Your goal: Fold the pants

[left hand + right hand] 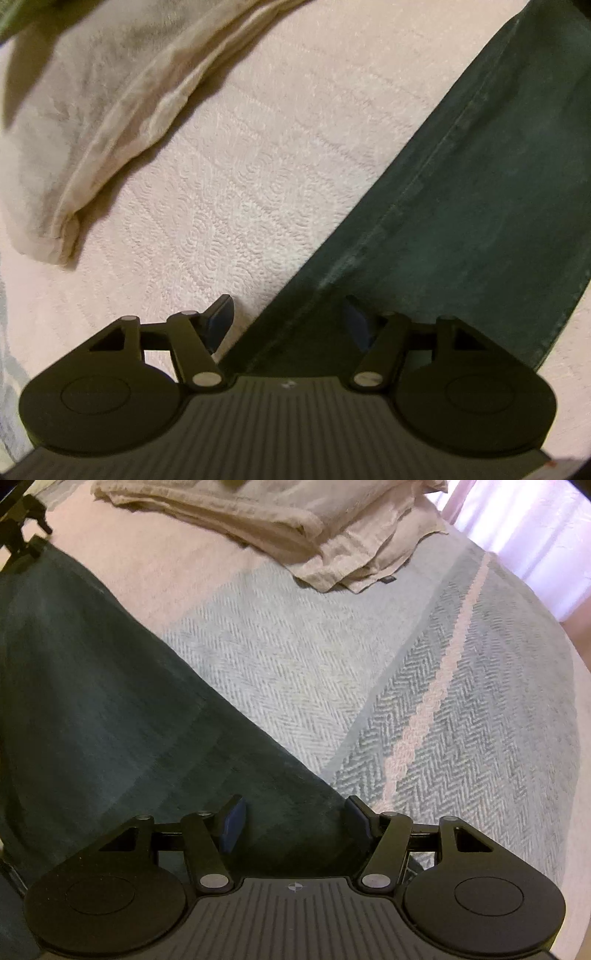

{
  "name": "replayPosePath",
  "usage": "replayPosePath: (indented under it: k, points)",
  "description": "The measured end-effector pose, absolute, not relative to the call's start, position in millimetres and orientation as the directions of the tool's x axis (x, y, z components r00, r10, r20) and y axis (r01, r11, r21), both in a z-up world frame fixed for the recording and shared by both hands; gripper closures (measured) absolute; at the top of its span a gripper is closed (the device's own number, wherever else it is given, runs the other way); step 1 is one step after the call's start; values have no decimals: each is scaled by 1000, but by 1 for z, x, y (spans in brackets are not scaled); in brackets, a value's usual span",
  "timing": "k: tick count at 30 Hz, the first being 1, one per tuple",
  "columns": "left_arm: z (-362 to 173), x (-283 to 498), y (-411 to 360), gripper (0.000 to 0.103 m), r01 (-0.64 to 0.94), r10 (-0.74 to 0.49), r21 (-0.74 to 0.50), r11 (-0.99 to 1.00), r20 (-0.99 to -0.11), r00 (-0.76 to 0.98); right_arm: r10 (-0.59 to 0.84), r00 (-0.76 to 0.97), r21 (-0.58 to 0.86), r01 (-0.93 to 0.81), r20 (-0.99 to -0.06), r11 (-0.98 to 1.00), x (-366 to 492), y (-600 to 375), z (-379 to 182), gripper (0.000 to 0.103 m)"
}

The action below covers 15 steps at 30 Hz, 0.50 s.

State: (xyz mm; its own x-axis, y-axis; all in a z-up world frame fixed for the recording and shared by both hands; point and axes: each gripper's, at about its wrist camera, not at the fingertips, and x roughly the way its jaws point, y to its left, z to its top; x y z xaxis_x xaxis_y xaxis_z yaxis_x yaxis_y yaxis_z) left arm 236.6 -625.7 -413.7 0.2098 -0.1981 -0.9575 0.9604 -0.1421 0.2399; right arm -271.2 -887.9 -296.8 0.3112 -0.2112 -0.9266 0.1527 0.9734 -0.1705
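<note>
1. Bedding is filling both views: we are working over a bed whose woven bedspread [280,657] is running pale pink on one side and grey-green herringbone on the other, with a pile of cream linens [295,520] lying near the far end and a bright curtain [524,535] showing beyond it.
2. We are looking at the dark green pants [461,206] lying flat on the bedspread; in the left wrist view a leg with a long side seam is running diagonally away from us, and a cream pillow [74,122] is resting well apart from it.
3. We are holding the left gripper [288,325] with its jaws spread wide and gripping nothing, hovering over the near edge of the leg.
4. We are holding the right gripper [295,823] the same way, jaws wide apart and empty, straddling the other edge of the pants [110,709] where the cloth meets the herringbone.
5. We are judging the fold as barely started or between folds: the cloth is lying smooth, but whether one leg is already stacked on the other we cannot tell.
6. We are expecting the grasping, lifting and folding over of this end to be what is left.
</note>
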Motion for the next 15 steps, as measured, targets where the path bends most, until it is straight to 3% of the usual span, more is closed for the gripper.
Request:
replayPosePath:
  k: [1, 3, 5, 6, 8, 15]
  points:
    - [-416, 239, -627, 44, 962, -185, 224, -155, -963, 195, -206, 310, -167, 148, -928, 975, -272, -889, -297, 46]
    - [-421, 244, -630, 58, 968, -150, 178, -177, -977, 153, -195, 301, -156, 149, -933, 976, -274, -893, -297, 46]
    - [-424, 244, -630, 90, 968, -117, 161, -193, -983, 140, -189, 289, -151, 149, -938, 977, -277, -897, -297, 46]
    - [-424, 242, -629, 96, 963, -105, 172, -206, -983, 153, -192, 287, -154, 150, -938, 977, -279, -899, -296, 46]
    - [-418, 237, -624, 101, 954, -108, 197, -228, -978, 177, -191, 283, -152, 155, -940, 976, -283, -903, -291, 46]
    - [-372, 220, -599, 101, 935, -192, 282, -217, -951, 242, -220, 232, -206, 81, -948, 975, -300, -922, -286, 46]
